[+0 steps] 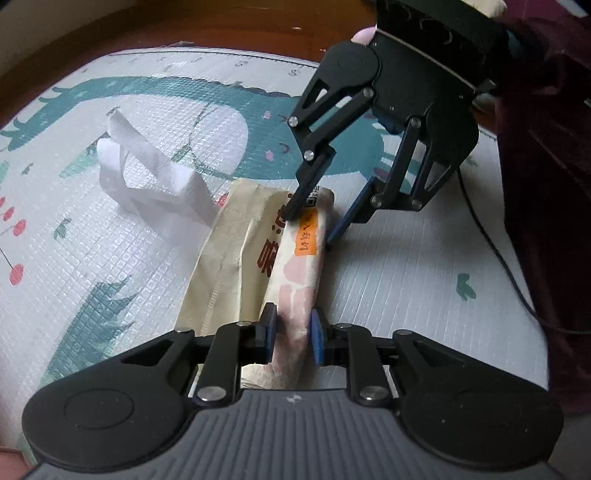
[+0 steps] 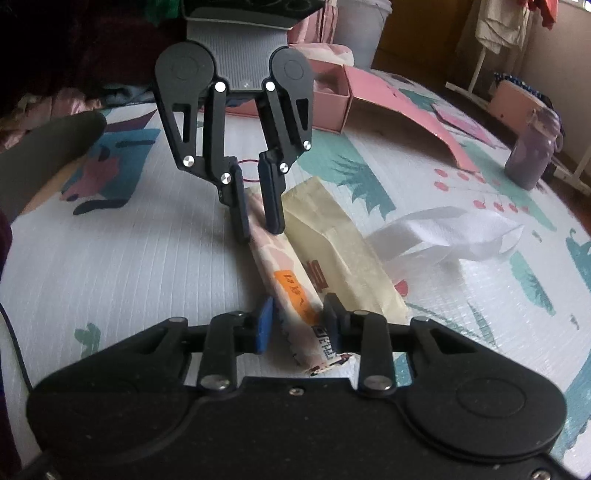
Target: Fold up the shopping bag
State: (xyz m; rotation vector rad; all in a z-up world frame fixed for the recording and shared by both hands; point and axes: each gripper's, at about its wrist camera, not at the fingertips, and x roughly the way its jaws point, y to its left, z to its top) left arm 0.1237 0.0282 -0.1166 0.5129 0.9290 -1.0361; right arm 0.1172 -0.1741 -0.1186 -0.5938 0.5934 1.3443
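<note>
So the bag (image 1: 255, 254) is folded into a long narrow strip lying in the middle of the play mat (image 1: 110, 258), white handles (image 1: 147, 173) flopped out toward the mat's far side in your left view.

Your left gripper (image 1: 293, 332) is clamped on one end of the raised fold, pads pressing both sides. Your right gripper (image 2: 297, 321) straddles the other end by the orange sticker (image 2: 295, 286); one pad touches the fold, the blue one looks slightly off it, so I can't tell if it's really gripping.

Only the right view shows the room: a pink box (image 2: 332, 96) and a purple jar (image 2: 532, 147) near the mat's far edge, plus a drying rack. The left view shows wood floor (image 1: 184, 22) and a dark sleeve (image 1: 546, 110).

Both grippers tilt down, facing each other.
</note>
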